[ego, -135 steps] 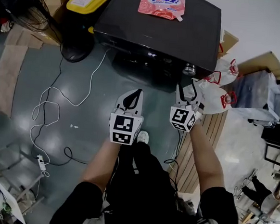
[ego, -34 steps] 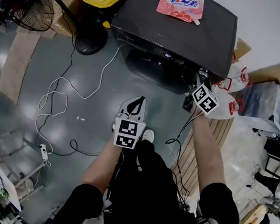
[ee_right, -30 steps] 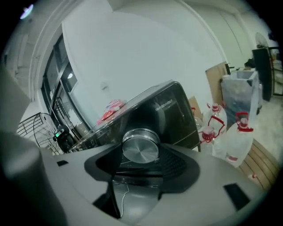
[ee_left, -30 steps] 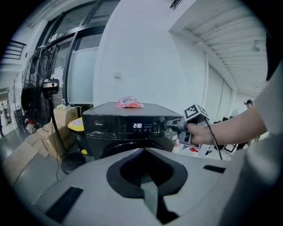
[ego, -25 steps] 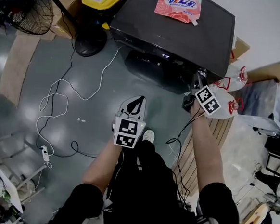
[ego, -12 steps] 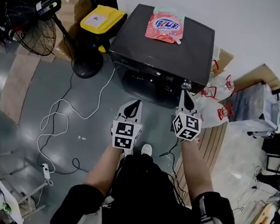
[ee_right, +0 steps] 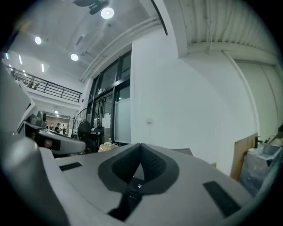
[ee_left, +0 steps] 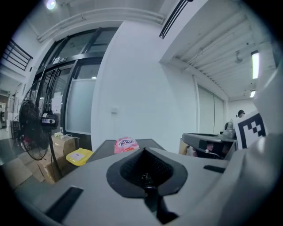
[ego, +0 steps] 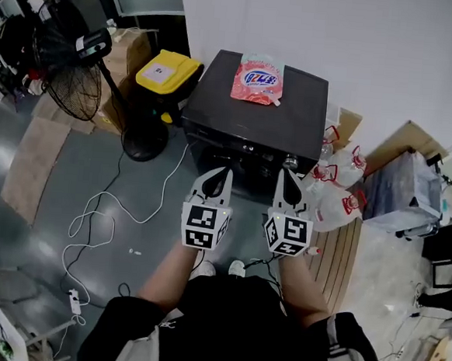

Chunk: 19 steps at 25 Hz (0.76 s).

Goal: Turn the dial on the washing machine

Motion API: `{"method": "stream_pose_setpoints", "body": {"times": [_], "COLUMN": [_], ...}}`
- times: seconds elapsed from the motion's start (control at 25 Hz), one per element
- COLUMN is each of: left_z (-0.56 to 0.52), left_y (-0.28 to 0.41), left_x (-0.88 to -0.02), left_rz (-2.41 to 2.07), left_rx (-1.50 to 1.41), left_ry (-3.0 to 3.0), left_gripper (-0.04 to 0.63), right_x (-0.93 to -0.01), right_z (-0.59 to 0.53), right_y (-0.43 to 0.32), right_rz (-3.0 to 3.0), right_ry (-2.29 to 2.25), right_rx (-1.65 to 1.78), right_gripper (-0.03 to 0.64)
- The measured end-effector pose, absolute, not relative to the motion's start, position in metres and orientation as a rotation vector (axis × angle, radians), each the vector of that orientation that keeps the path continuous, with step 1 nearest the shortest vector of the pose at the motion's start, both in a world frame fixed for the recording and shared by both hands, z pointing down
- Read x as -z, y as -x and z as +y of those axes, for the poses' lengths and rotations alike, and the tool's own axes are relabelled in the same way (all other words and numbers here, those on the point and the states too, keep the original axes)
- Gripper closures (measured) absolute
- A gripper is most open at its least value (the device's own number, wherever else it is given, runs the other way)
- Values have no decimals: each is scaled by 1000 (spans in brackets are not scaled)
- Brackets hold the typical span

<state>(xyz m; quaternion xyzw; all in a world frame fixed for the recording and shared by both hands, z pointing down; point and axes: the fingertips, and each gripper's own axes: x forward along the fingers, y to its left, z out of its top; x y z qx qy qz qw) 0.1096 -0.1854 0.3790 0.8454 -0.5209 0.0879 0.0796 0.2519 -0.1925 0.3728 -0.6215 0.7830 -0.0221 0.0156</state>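
While left gripper [ego: 224, 170] & right gripper [ego: 286, 173] hang in front of the washing machine [ego: 253, 127], both have jaws shut, empty; dial [ego: 290, 162], prob. the knob at its front-right, sits ungripped; fits pre-reach or post-turn; a clean turn needs pads square on it.

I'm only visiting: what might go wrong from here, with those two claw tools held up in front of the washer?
1. A white cable loops across the floor to the person's left; a step that way might snag it.
2. Plastic jugs stand crowded against the right side of the washing machine; a wide reach for the dial could topple one.
3. The right gripper is shut and empty; unless it opens first, it would probably only bump the dial.
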Motion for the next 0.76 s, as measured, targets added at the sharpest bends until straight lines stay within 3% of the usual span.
{"method": "stream_pose_setpoints", "body": {"times": [0.76], "left_z": [-187], "left_y": [-120], "left_x": [-331], "left_rz": [-1554], "left_rx": [-200], "left_ry": [-2616], "left_gripper": [586], "right_x": [-343], "right_z": [-192], "right_y": [-260], "right_rz": [2378], "right_ry": [1917], "right_rx": [2], "right_gripper": [617]}}
